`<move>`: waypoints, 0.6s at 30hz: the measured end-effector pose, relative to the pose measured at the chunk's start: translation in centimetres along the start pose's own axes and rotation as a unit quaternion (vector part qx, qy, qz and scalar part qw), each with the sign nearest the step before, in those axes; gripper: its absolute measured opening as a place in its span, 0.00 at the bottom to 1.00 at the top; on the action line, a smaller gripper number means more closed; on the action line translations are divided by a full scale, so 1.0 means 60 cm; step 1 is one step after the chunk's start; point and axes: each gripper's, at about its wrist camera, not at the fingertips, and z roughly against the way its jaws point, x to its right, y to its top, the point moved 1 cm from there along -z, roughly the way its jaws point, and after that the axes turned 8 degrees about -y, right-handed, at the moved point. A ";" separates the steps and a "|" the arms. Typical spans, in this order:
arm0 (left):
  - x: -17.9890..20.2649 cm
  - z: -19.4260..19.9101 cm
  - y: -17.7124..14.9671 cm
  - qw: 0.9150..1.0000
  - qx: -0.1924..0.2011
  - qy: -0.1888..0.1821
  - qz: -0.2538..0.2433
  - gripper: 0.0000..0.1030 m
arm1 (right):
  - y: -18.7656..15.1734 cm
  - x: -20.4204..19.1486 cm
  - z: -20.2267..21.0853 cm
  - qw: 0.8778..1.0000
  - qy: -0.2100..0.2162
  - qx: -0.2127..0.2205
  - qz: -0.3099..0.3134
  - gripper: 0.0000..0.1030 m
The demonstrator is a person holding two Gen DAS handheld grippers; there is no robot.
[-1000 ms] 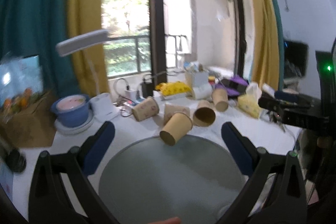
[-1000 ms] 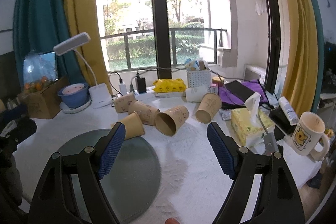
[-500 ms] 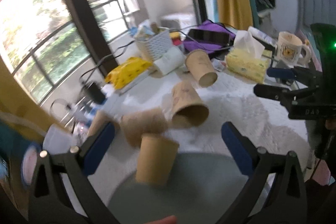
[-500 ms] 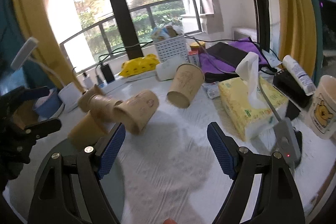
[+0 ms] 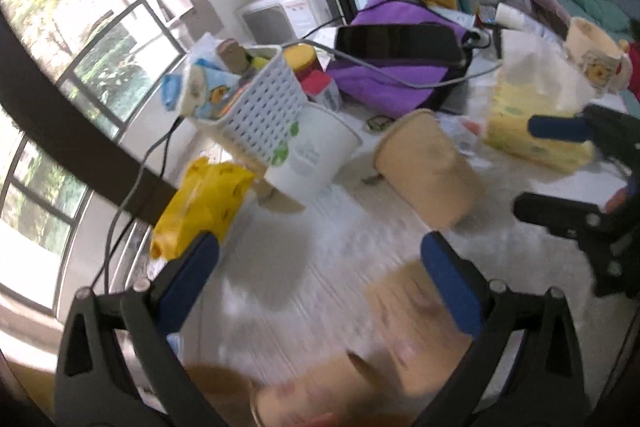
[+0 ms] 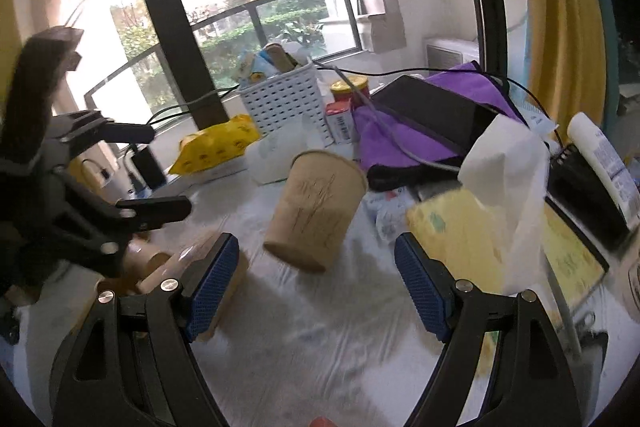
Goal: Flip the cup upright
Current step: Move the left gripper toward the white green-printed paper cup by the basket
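Observation:
A brown paper cup (image 6: 316,211) lies tipped on its side on the white tablecloth, base toward me, ahead of my right gripper (image 6: 318,283), which is open and empty. The same cup shows in the left wrist view (image 5: 430,171), beyond my left gripper (image 5: 320,287), also open and empty. More brown cups lie blurred close under the left gripper (image 5: 416,327) and at the left in the right wrist view (image 6: 192,267). The left gripper (image 6: 148,171) shows at the left in the right wrist view, the right gripper (image 5: 560,171) at the right in the left wrist view.
A white basket (image 6: 280,103), a yellow packet (image 6: 216,147), a white paper cup (image 5: 316,151), a purple bag with a dark tablet (image 6: 436,115) and a yellow tissue box (image 6: 492,235) crowd the table behind and right of the cup. A mug (image 5: 596,47) stands far right.
Both grippers have swung right and forward, away from the grey round mat, toward the lone tipped cup near the basket. Both stay open. The cups have not moved.

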 end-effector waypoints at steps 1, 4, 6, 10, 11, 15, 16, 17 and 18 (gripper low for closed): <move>-0.008 -0.013 0.006 1.000 -0.004 -0.003 -0.005 0.99 | 0.005 -0.001 -0.005 1.000 -0.004 0.003 0.001 0.80; -0.026 -0.056 0.028 1.000 -0.012 -0.012 -0.015 0.99 | 0.025 0.000 -0.029 1.000 -0.013 0.003 -0.002 0.80; -0.038 -0.077 0.039 1.000 -0.014 -0.018 -0.018 0.99 | 0.037 -0.001 -0.044 1.000 -0.019 0.000 -0.004 0.80; -0.057 -0.109 0.053 0.999 -0.011 -0.019 -0.023 0.99 | 0.056 -0.004 -0.067 0.999 -0.036 -0.001 -0.001 0.81; -0.063 -0.116 0.058 0.999 -0.011 -0.021 -0.023 0.99 | 0.059 -0.004 -0.070 0.999 -0.039 0.001 -0.001 0.80; -0.075 -0.151 0.073 0.999 -0.021 -0.029 -0.031 0.95 | 0.059 -0.001 -0.082 0.999 -0.043 -0.002 -0.005 0.80; -0.074 -0.157 0.075 0.998 -0.027 -0.035 -0.038 0.93 | 0.060 0.001 -0.085 0.999 -0.042 -0.004 -0.007 0.80; -0.069 -0.164 0.074 0.997 -0.034 -0.043 -0.047 0.93 | 0.060 0.001 -0.089 0.999 -0.041 -0.007 -0.008 0.80; -0.067 -0.172 0.075 0.997 -0.041 -0.048 -0.054 0.92 | 0.060 0.001 -0.091 0.999 -0.040 -0.009 -0.009 0.80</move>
